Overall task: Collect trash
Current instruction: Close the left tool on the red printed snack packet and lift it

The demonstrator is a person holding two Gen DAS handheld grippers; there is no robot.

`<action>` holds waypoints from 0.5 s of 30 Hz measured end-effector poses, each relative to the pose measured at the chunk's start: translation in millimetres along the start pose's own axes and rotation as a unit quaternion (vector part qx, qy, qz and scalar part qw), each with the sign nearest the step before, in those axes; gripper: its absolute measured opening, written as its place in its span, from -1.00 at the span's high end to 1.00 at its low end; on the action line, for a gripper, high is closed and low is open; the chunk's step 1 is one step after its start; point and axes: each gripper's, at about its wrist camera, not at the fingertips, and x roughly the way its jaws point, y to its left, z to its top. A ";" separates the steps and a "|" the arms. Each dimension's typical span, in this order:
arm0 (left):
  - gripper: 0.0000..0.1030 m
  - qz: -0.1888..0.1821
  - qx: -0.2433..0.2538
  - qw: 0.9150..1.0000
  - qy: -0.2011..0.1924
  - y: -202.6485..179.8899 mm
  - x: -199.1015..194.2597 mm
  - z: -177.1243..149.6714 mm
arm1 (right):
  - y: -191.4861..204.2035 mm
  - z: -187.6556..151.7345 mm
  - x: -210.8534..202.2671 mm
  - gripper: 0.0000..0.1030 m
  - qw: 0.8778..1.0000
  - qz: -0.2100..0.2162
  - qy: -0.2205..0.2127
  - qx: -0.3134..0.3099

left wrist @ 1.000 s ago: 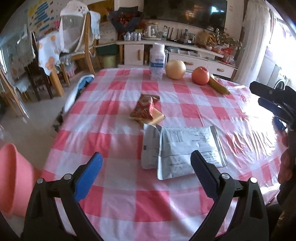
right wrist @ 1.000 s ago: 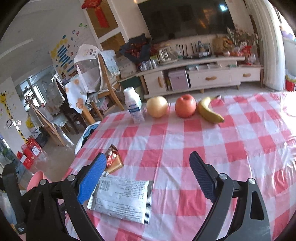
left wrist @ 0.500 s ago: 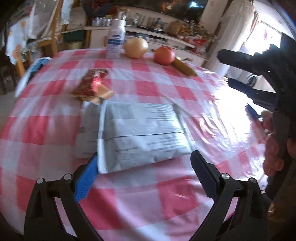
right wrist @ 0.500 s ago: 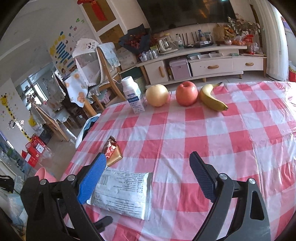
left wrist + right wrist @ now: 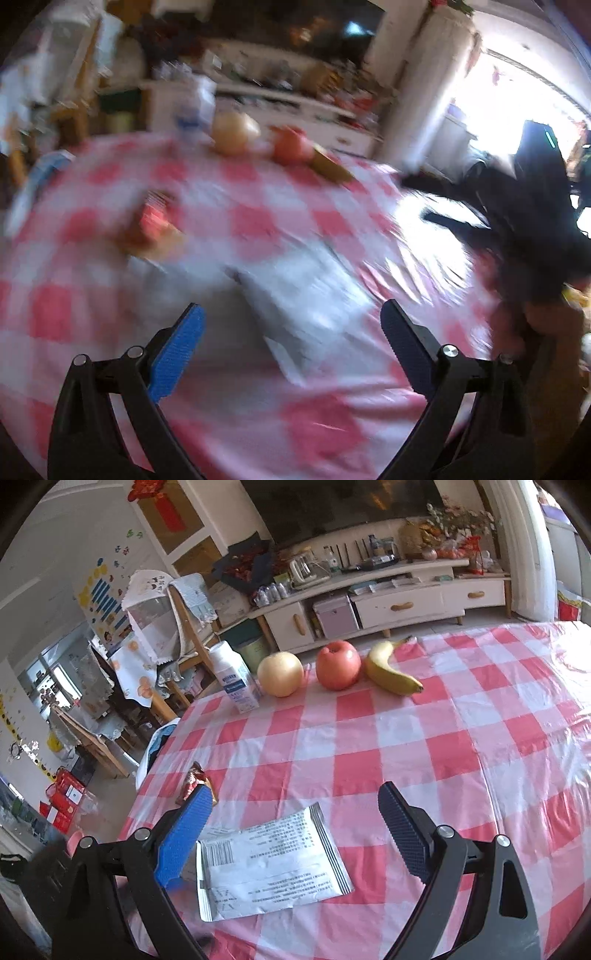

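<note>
A lived-in family living and dining room: a red-and-white checked plastic tablecloth (image 5: pixel 424 746) is covering a round table, where a yellow pear (image 5: pixel 280 674), a red apple (image 5: pixel 338 664) and a ripe banana (image 5: pixel 391 672) are sitting in a row. Behind, a long cream television cabinet with wooden handles (image 5: pixel 399 602) is carrying household clutter under a large dark screen (image 5: pixel 343 502), while cloth-draped wooden chairs (image 5: pixel 184 609) are crowding the left wall.

Glossy plastic checked tablecloth (image 5: pixel 461 738), matt printed foil pouch (image 5: pixel 273 860), shiny crinkled wrapper (image 5: pixel 194 779), smooth-skinned apple (image 5: pixel 338 664)
</note>
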 end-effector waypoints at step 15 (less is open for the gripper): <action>-0.76 0.066 0.037 0.997 0.024 90.9 58.4 62.9 | 26.1 -65.2 14.9 -0.75 0.987 0.065 0.127 0.071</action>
